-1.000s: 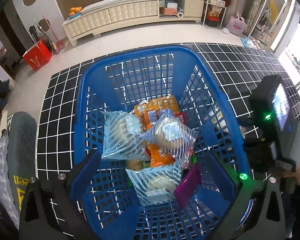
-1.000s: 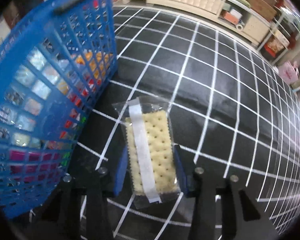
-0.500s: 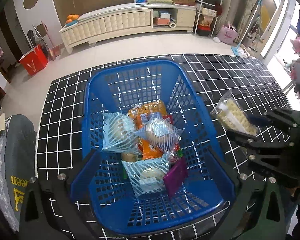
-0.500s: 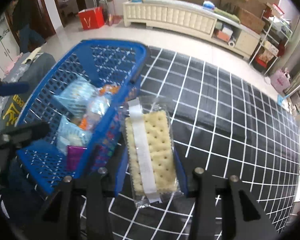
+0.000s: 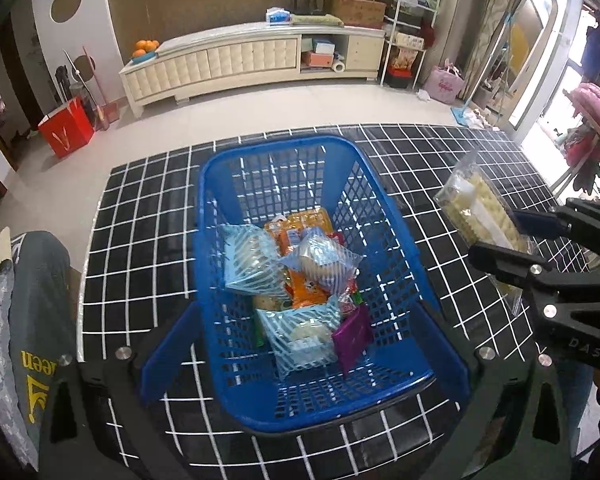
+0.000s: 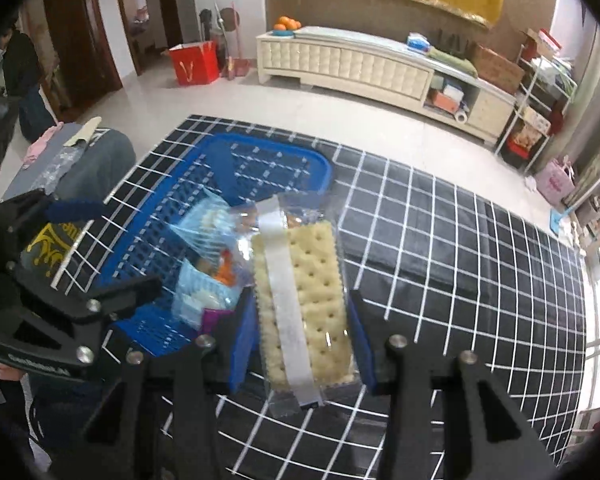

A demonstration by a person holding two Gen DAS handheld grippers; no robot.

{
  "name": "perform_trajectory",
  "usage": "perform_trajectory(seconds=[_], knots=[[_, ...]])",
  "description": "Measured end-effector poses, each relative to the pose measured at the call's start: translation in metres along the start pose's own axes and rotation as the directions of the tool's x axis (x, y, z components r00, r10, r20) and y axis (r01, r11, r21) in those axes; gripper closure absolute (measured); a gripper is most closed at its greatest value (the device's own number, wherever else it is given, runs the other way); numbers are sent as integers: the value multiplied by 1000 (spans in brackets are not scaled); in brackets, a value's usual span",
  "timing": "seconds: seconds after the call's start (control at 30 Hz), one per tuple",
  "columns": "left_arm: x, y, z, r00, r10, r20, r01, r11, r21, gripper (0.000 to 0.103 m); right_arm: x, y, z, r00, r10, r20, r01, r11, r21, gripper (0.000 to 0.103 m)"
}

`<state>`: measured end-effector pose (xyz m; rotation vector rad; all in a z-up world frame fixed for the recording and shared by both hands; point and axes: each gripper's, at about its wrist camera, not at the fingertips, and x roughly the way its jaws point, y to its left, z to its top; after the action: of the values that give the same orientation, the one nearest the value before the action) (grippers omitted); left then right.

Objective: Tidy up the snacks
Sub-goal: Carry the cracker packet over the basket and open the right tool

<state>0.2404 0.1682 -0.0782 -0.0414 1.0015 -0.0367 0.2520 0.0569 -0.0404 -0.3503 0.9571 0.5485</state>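
Snacks fill the blue basket (image 5: 300, 360) in your left wrist view, straight ahead between your left gripper's (image 5: 300, 360) wide-open, empty jaws; your right gripper (image 5: 512, 236) comes in beside it carrying the cracker pack (image 5: 476, 210). From your right wrist view, the jaws pinch that pack on both long edges, part-closed, above the gridded bench (image 6: 460, 260). Next, I judge, carry it over the rim and let go. The pack hides the basket's near corner.
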Motion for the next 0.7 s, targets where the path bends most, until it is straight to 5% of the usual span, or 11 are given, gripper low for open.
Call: perform_trajectory(seconds=[0.7], knots=[[18, 96, -20, 998, 43, -38, -47, 994, -101, 0, 84, 61, 33, 993, 43, -108, -50, 997, -61, 54]])
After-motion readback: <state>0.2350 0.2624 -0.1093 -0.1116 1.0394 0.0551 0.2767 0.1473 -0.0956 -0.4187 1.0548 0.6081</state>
